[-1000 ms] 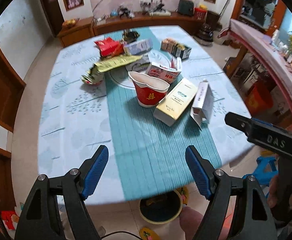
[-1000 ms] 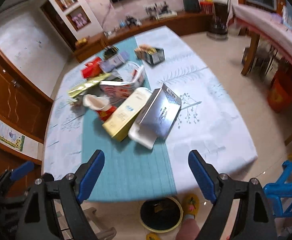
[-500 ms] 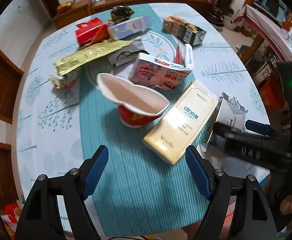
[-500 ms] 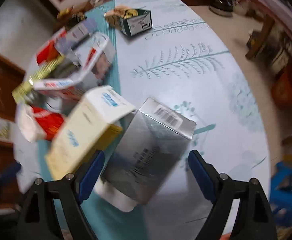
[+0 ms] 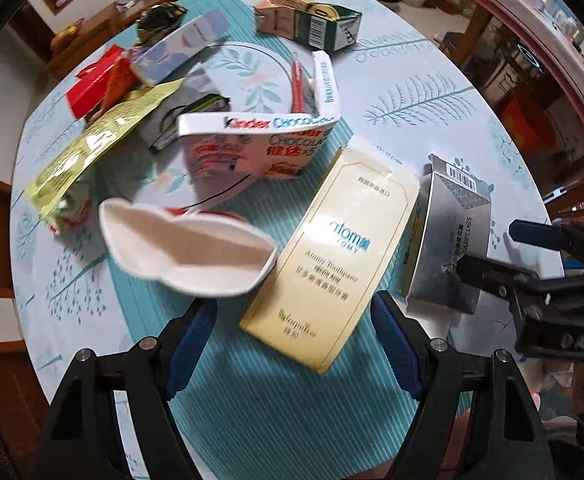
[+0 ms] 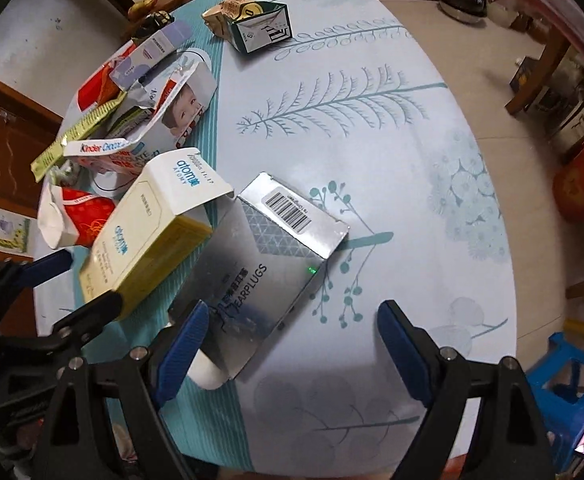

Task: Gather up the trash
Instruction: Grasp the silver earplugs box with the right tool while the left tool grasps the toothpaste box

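You are at the reach-in step: your left claw [image 5: 292, 344] gapes empty over the cream rectangular toothpaste carton [image 5: 332, 256], your right claw [image 6: 292, 344] equally wide and empty over the silver earplug box [image 6: 267, 268] on the table [image 6: 392, 140], so next lower and close each.

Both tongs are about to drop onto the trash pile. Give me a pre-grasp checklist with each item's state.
1. Left tongs open: ok.
2. Right tongs open: ok.
3. Yellow toothpaste box between the left tongs' blue pads: ok.
4. Silver earplugs box centred in the right tongs: not ok, it sits toward their left pad.
5. Boxes apart: not ok, the yellow box overlaps the silver one.
6. Crushed red cup clear of the left grasp: cannot tell.
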{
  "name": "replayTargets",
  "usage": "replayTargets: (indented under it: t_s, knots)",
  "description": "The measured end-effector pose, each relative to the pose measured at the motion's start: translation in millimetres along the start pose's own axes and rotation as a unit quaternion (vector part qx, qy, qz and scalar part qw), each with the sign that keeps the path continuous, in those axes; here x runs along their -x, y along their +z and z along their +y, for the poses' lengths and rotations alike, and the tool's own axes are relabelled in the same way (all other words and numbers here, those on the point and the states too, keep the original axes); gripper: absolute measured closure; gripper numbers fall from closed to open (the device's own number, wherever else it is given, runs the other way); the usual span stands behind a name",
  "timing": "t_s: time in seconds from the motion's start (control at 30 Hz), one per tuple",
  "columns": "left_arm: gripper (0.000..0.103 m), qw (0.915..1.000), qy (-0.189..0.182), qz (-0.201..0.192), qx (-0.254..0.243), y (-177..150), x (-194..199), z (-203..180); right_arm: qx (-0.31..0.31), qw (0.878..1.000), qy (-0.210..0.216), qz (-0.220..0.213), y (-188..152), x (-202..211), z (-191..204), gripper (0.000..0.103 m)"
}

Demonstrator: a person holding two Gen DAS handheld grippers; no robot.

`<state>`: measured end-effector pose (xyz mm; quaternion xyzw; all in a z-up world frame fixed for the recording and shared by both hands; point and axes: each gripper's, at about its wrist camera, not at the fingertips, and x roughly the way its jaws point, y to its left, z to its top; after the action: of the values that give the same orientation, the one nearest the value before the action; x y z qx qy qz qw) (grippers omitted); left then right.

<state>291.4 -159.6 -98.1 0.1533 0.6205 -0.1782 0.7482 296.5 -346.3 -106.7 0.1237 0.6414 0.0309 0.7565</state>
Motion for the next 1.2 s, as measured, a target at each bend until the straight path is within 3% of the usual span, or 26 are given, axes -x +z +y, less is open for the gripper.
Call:
replayTargets:
  t_s: [0.27, 0.37, 0.6, 1.03, 1.2]
  knots:
    - [0.027, 0.9996, -0.005, 0.016, -0.023, 22, -13, -12, -0.015, 1.0, 0.023, 0.009, 2, -4, -7, 0.016]
    - [0.039, 0.9993, -0.008, 0.025, -0.028, 26, -18, -17, -0.021, 0.999, 0.028, 0.012, 3, -4, -11, 0.016]
    - [0.043, 0.9996, 0.005, 0.02, -0.018, 23, -21, -25, -0.022, 0.999, 0.028, 0.013, 6, -3, -13, 0.016]
    - [0.043, 0.9983, -0.009, -0.007, 0.057, -30, 13, -4, -0.037, 0.999, 0.031, 0.013, 14, -12, 6, 0.016]
    - [0.043, 0.9956, -0.013, -0.023, 0.09, -54, 30, 5, -0.038, 0.999, -0.006, 0.002, 21, -19, 27, 0.016]
